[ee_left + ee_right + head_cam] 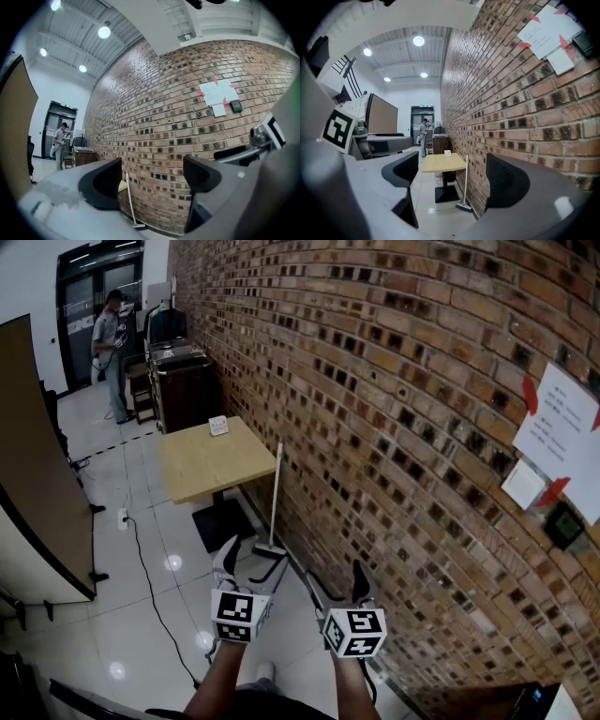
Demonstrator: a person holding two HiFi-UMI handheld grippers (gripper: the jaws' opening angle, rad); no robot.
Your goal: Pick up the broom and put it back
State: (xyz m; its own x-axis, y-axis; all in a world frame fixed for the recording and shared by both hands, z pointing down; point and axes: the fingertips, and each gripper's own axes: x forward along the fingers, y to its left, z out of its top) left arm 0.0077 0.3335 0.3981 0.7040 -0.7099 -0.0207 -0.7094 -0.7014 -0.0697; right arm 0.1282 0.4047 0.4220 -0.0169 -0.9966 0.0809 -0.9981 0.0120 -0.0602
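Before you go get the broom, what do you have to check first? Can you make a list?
1. Broom spotted: ok, it leans on the brick wall by the table.
2. Left tool open, nothing in it: ok.
3. Right tool open, nothing in it: ok.
4. Tools close enough to grab: not ok, broom stands farther ahead.
5. Cable on the floor out of the way: ok, it lies off to the left.

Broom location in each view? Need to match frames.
Head view: broom centre, upright by the brick wall, right of the table.
Left gripper view: broom low centre, against the wall.
Right gripper view: broom lower centre, right of the table.
Shared landmark: the brick wall.
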